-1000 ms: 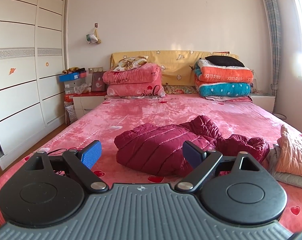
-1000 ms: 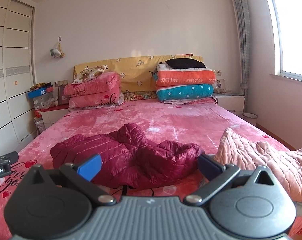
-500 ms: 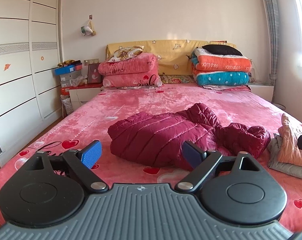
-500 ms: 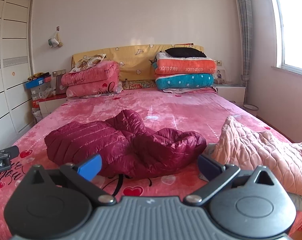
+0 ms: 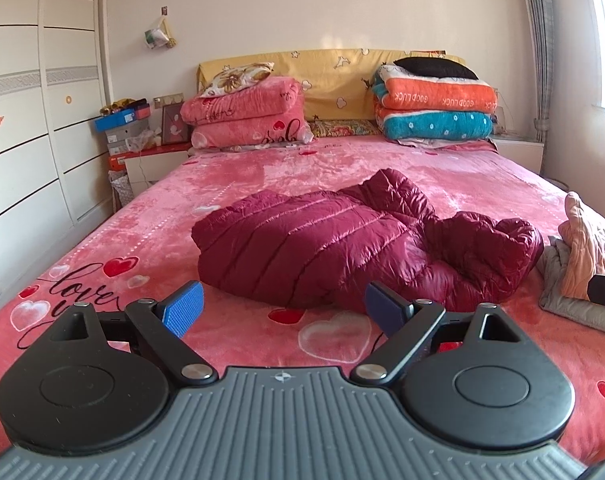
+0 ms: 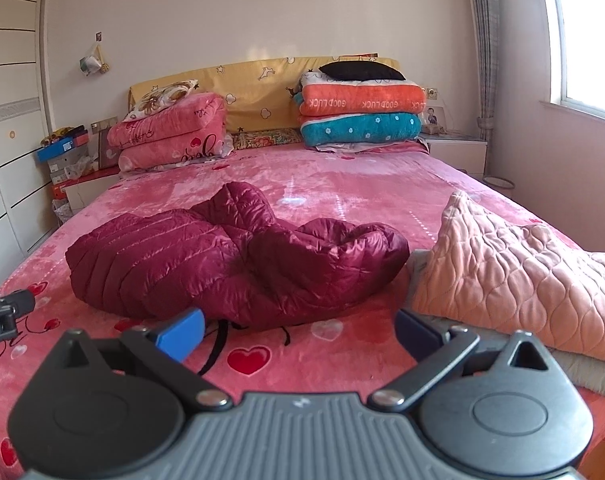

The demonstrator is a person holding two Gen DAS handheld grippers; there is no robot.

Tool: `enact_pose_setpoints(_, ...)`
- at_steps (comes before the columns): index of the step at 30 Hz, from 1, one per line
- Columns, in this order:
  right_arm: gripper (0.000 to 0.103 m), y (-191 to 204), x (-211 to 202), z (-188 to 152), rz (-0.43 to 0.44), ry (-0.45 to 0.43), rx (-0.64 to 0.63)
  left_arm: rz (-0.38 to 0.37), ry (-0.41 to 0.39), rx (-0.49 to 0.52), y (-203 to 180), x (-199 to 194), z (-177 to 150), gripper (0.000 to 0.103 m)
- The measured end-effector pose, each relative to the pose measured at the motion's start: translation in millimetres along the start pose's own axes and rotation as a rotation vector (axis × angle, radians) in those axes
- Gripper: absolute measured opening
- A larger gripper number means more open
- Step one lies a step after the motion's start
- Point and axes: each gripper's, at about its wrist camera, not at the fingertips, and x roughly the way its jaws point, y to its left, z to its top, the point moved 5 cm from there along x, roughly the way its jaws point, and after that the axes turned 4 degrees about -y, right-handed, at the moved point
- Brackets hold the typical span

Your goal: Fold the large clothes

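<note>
**Both grippers released over bed, jacket not touched**

Crumpled maroon puffer jacket [image 5: 342,248] lies mid-bed on the pink heart bedspread [image 5: 262,172], unfolded, one sleeve bunched to its right. Left gripper [image 5: 282,312] spread wide, empty, hovering near the jacket's front edge. Right gripper [image 6: 298,334] also spread wide, empty, just short of the jacket. Pink quilted garment [image 6: 514,276] sits on a grey garment [image 5: 570,296] beside the jacket's right end. Folded blankets [image 6: 358,114] stacked at the headboard [image 6: 258,88].
</note>
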Motion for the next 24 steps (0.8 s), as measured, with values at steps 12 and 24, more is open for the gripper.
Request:
enact_pose_setpoints(12,0.101,-16.7,32.5,-19.7,-0.021,0.039,0.016,-0.034,0.041,0.016,-11.1,10.9,-9.4,0.103)
enact_pose_setpoints(24,0.102,-24.0,63.4,-25.2,-0.056,0.016,-0.012,-0.124,-0.065,-0.031,-3.2,27.2,-15.0,0.103)
